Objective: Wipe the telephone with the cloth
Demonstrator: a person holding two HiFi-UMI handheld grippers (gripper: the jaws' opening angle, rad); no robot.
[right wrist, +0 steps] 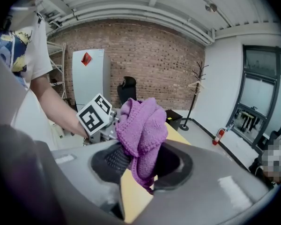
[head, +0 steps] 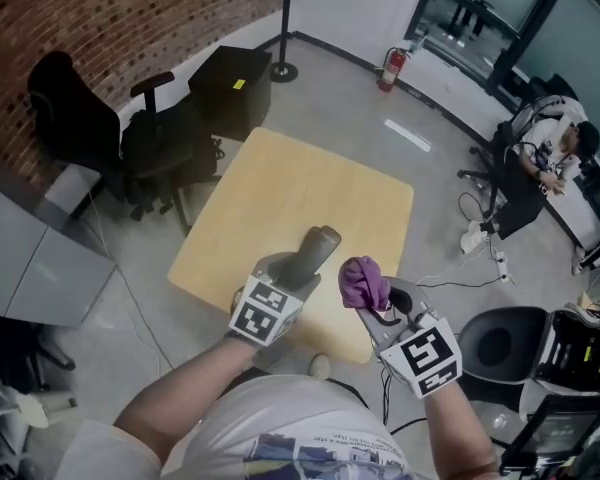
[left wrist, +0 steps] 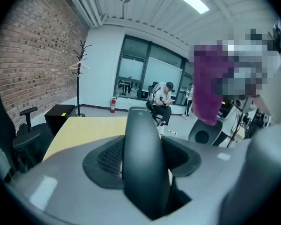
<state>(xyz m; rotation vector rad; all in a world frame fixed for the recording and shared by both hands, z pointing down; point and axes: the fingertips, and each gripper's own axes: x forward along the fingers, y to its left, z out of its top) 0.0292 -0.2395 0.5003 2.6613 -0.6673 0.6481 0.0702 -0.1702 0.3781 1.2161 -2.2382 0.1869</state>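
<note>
left gripper (head: 292, 276) clamped on the dark telephone handset (head: 317, 245), up over the yellow table (head: 280, 188); right gripper (head: 378, 313) pinching the bunched purple cloth (head: 364, 281) just beside it, not touching yet. best play, i'd say: hold the handset steady, press the cloth on its upper end, drag down its length, pinch firm

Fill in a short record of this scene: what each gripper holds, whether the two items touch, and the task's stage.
left gripper: shut on the dark telephone handset, lifted above the table
right gripper: shut on the bunched purple cloth
contact: in the head view, purple cloth and telephone handset are side by side but apart
task stage: both items are in hand, wiping not yet begun
</note>
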